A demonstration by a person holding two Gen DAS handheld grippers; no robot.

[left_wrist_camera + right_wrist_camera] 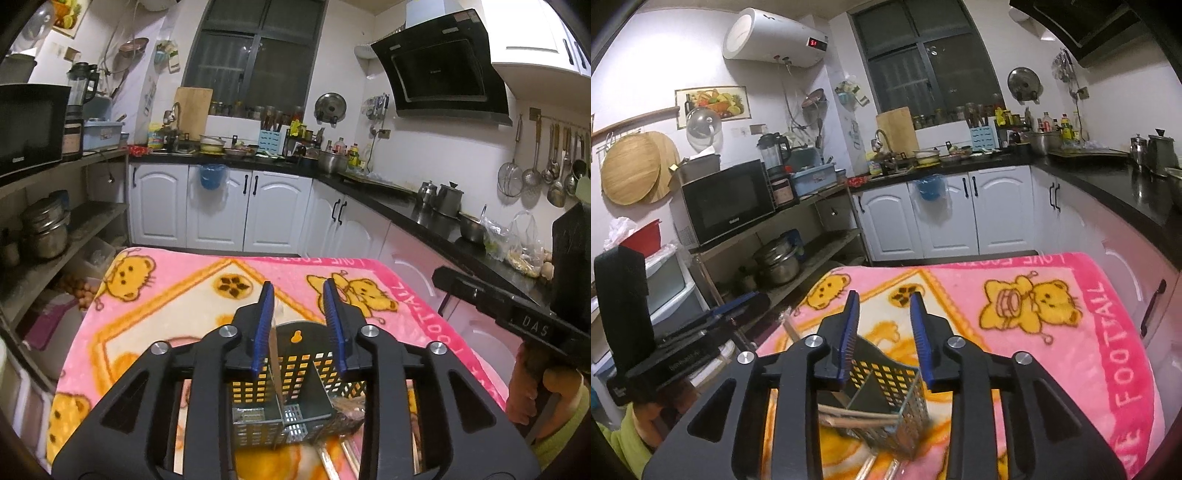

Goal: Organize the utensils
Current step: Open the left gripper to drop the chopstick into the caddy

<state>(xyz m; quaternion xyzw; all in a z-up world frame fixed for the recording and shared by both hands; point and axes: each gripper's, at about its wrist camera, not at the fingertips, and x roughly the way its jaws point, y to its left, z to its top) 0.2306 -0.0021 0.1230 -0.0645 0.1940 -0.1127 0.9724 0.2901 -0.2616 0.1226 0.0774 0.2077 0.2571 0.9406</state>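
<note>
the dark perforated metal utensil caddy (295, 373) stands on the pink fleece blanket with yellow bears (177, 295) that covers the tabletop, toward the near edge. an inner divider splits it into compartments. a thin knife-like blade (275, 365) stands upright in the caddy at the divider; which compartment it sits in cannot be told. in the right wrist view pale wooden chopsticks (857, 419) lie slanted across the near compartment.

the left gripper (298, 325) hangs over the caddy, jaws parted; the blade runs just beside the left blue pad (263, 328), and whether they touch cannot be told. the right gripper (882, 332) also hovers above the caddy with jaws apart, nothing pressed between the pads.

beyond the caddy the blanket lies bare up to its far edge. past that edge a strip of floor separates it from white cabinet doors (221, 206) under a black worktop (406, 206). open shelves with pots (48, 229) stand close beside the blanket's left edge.
</note>
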